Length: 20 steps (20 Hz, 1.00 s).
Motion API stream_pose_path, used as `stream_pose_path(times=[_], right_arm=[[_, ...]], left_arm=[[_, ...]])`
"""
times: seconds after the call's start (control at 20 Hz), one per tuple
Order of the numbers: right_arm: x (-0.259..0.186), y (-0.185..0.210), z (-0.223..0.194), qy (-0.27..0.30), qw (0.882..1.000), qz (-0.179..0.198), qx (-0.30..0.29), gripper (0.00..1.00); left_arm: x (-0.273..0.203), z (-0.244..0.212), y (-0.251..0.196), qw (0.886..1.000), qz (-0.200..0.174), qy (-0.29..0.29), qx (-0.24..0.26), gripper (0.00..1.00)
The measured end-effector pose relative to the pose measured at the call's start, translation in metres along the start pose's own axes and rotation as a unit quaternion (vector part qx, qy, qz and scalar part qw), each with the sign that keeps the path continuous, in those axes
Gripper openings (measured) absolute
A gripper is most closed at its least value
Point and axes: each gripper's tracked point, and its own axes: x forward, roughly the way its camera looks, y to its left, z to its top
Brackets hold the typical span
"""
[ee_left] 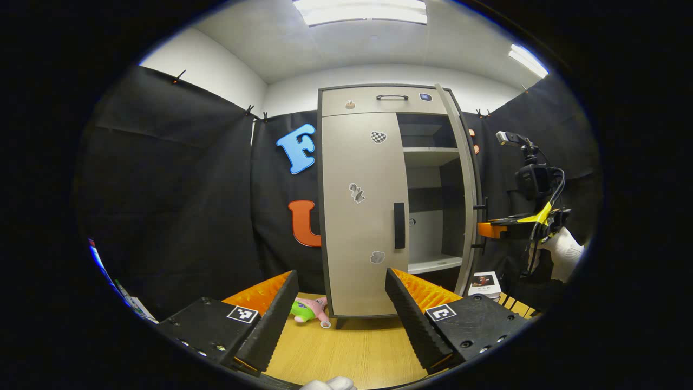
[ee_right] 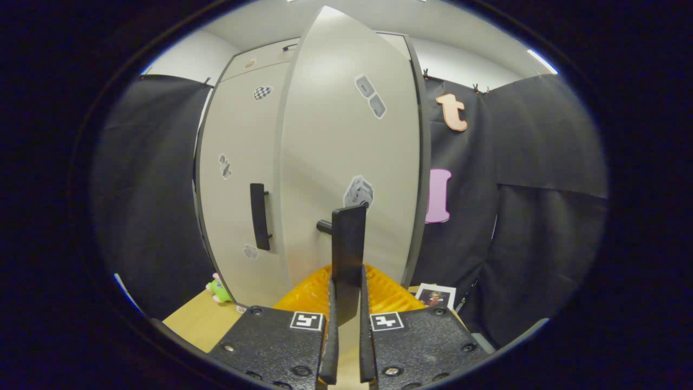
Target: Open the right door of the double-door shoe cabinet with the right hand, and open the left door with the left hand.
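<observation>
The cabinet (ee_left: 363,216) stands upright on the worktop (ee_left: 352,352), against the booth's black wall. Its right door (ee_right: 346,151) is swung partly out, showing the shelves (ee_left: 430,157) inside; the left door (ee_left: 360,211) is shut flush.

Both doors look like light, stiff panels on side hinges, likely to swing easily once pulled. The smooth faces give no purchase, so the place to take hold is the black vertical bar handle near each door's inner edge. The whole cabinet looks light enough that a hard tug might drag it along the worktop, so a steady pull along the door's arc seems wise.

The right tongs (ee_right: 346,303) are closed on the right handle (ee_right: 348,254), both fingers pressing its sides low down, with the bar rising straight up between them.

The left tongs (ee_left: 335,303) are wide apart and hold nothing. They hang over the worktop in front of the left door, well short of the left handle (ee_left: 399,225), which lies above and slightly to the right of their gap. A soft toy (ee_left: 308,310) lies on the worktop by the cabinet's foot.
</observation>
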Motion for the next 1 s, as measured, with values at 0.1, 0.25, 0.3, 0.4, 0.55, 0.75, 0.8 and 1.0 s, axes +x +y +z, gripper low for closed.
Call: stream_pose_path(times=[0.1,0.25,0.3,0.4,0.55,0.75,0.8,1.0], right_arm=[[-0.003,-0.008,-0.001,0.001,1.000,-0.006,0.003,0.17],[-0.008,-0.016,-0.002,-0.002,1.000,-0.003,0.006,0.16],[-0.008,-0.019,-0.001,-0.001,1.000,0.000,0.006,0.13],[-0.011,-0.025,-0.002,-0.001,1.000,0.003,0.006,0.12],[-0.014,-0.036,-0.003,0.000,1.000,0.014,-0.001,0.11],[-0.019,-0.060,-0.004,0.002,1.000,0.023,0.008,0.10],[-0.021,-0.067,-0.004,0.001,1.000,0.017,0.001,0.09],[-0.021,-0.087,-0.004,0.003,1.000,0.023,0.001,0.05]], left_arm=[[0.003,0.001,-0.008,1.000,-0.009,0.002,0.001,0.96],[0.007,0.005,-0.022,1.000,-0.020,-0.003,0.005,0.96],[0.010,0.007,-0.028,1.000,-0.023,-0.004,0.007,0.96],[0.013,0.006,-0.042,1.000,-0.028,-0.005,0.009,0.96],[0.018,0.009,-0.065,0.999,-0.034,-0.004,0.009,0.96],[0.023,0.013,-0.090,0.999,-0.034,-0.006,0.001,0.96],[0.023,0.015,-0.098,0.999,-0.038,-0.007,-0.002,0.96],[0.026,0.016,-0.119,0.999,-0.043,-0.003,0.005,0.96]])
